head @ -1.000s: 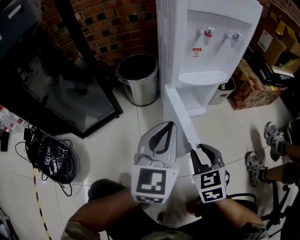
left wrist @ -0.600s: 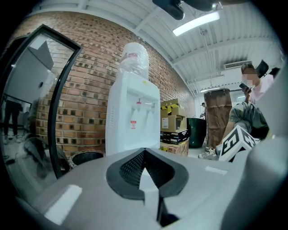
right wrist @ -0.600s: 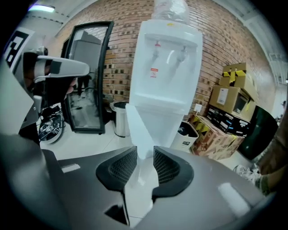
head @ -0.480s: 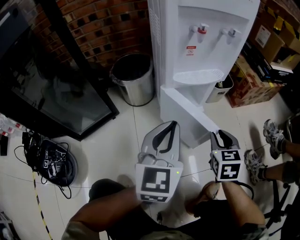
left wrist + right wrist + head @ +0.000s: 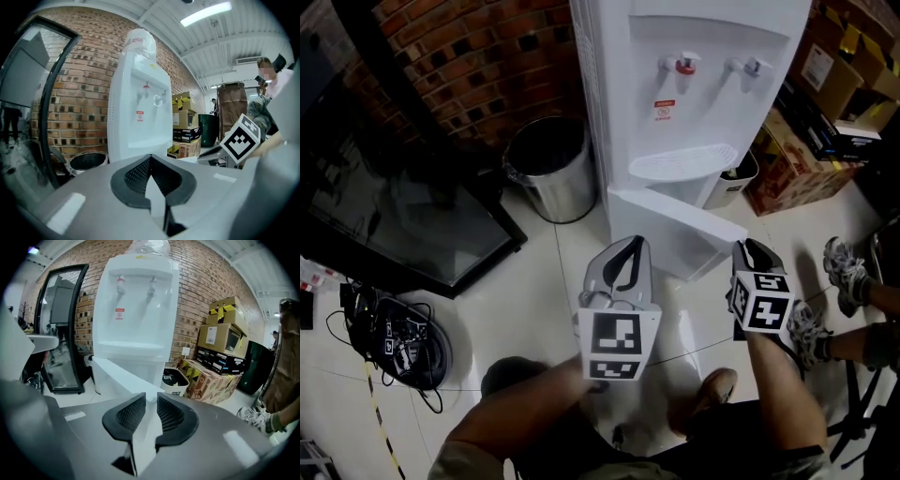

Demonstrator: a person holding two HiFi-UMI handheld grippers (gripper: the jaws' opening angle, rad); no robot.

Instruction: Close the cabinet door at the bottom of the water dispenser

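The white water dispenser (image 5: 694, 94) stands against the brick wall. Its bottom cabinet door (image 5: 675, 220) hangs ajar, angled across the front of the base. My right gripper (image 5: 748, 248) is at the door's free edge. In the right gripper view the white door edge (image 5: 117, 376) fills the gap between the pads of the right gripper (image 5: 151, 401), and the jaws are closing on it. My left gripper (image 5: 630, 246) hovers over the floor left of the door, shut and holding nothing. In the left gripper view its tips (image 5: 150, 159) meet in front of the dispenser (image 5: 140, 117).
A steel bin (image 5: 548, 164) stands left of the dispenser, with a dark glass-fronted cabinet (image 5: 394, 206) further left. A small white bin (image 5: 741, 173) and cardboard boxes (image 5: 797, 159) sit to the right. A person's shoes (image 5: 844, 272) are at the far right. Cables (image 5: 403, 342) lie on the floor.
The door has swung from sticking out toward me to lying nearly across the dispenser's front. My right gripper moved right and forward with it; the left gripper barely shifted.
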